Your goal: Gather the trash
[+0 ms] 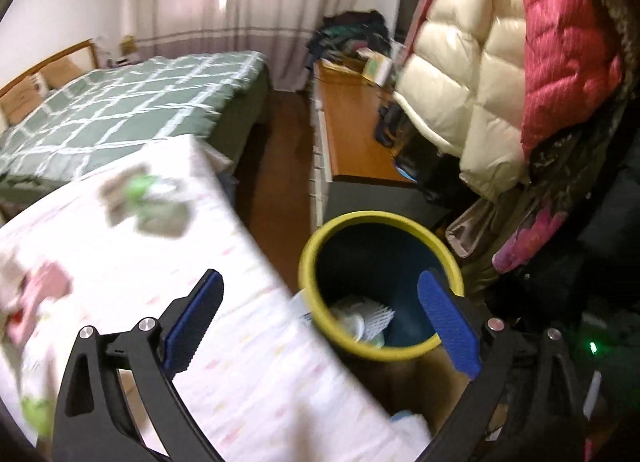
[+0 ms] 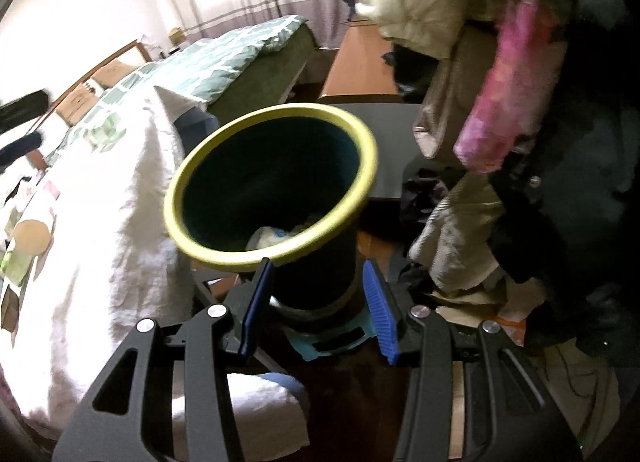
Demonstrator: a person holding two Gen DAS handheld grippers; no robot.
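My left gripper (image 1: pixel 320 326) angles down over the trash bin (image 1: pixel 380 282), fingers spread wide and empty. The right gripper (image 2: pixel 318 308) clamps the bin's dark wall just under the yellow rim (image 2: pixel 240 262), tipping it. I judge the bin light, rigid, slippery. Scraps (image 1: pixel 144 202) lie on the white-covered table (image 1: pixel 248 362).

left gripper (image 1: pixel 320 326) spread wide, empty; right gripper (image 2: pixel 316 310) half-closed, both angled downward.
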